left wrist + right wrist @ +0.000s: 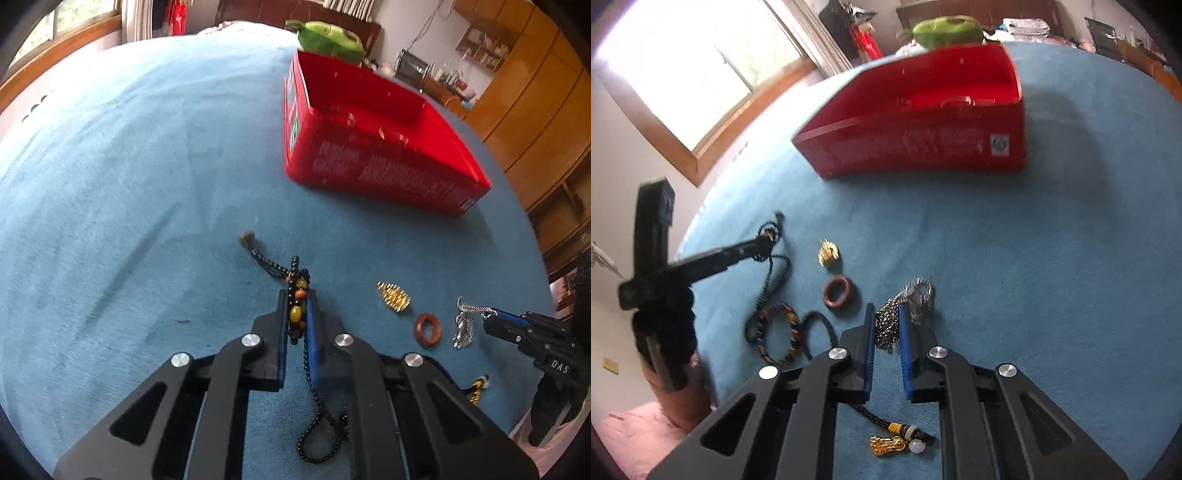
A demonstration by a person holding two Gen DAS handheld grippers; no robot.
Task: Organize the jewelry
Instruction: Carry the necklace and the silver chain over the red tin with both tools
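My left gripper (297,295) is shut on a beaded bracelet (297,306) of black, yellow and orange beads; a black bead strand (314,417) hangs from it toward the blue cloth. My right gripper (887,312) is shut on a silver chain (886,325) whose bunched end (919,295) lies just past the fingertips. In the left wrist view the right gripper (487,314) shows at the right with the silver chain (463,325) dangling. The red box (373,147) stands open farther back, with rings inside. The left gripper (768,240) appears at the left of the right wrist view.
On the blue cloth (129,166) lie a gold coil piece (393,297), a brown ring (427,330), a multicoloured bead bracelet (779,332), a dark cord loop (820,332) and a gold tassel charm (890,443). A green plush (328,37) sits behind the box.
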